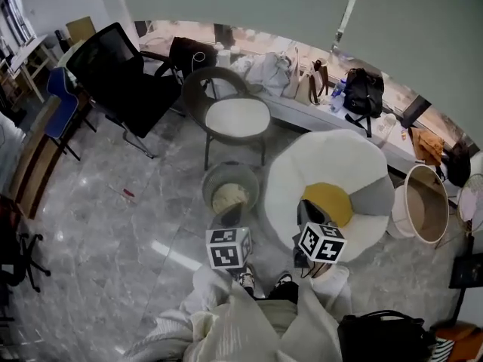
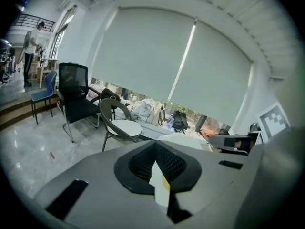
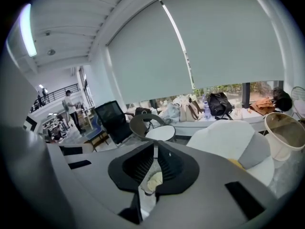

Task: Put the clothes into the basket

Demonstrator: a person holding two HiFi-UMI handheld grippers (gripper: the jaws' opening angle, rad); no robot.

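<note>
A grey round basket (image 1: 209, 181) stands on the marble floor in front of my feet, with a cream garment (image 1: 229, 198) lying inside it. My left gripper (image 1: 230, 219) hovers at the basket's near rim, and its jaws stand together with nothing between them (image 2: 156, 163). My right gripper (image 1: 309, 214) hangs to the right, over the white egg-shaped seat (image 1: 332, 164). Its jaws are together too (image 3: 155, 168). Through their slit I see the basket's weave and the cream garment (image 3: 153, 180) beyond. Neither gripper holds cloth.
A round-backed chair (image 1: 235, 115) stands behind the basket, and a black office chair (image 1: 121, 74) is at the left. White clothes and bags (image 1: 266, 70) lie on the window ledge. A beige hamper (image 1: 416, 173) leans at the right. A black bag (image 1: 377, 334) sits by my right foot.
</note>
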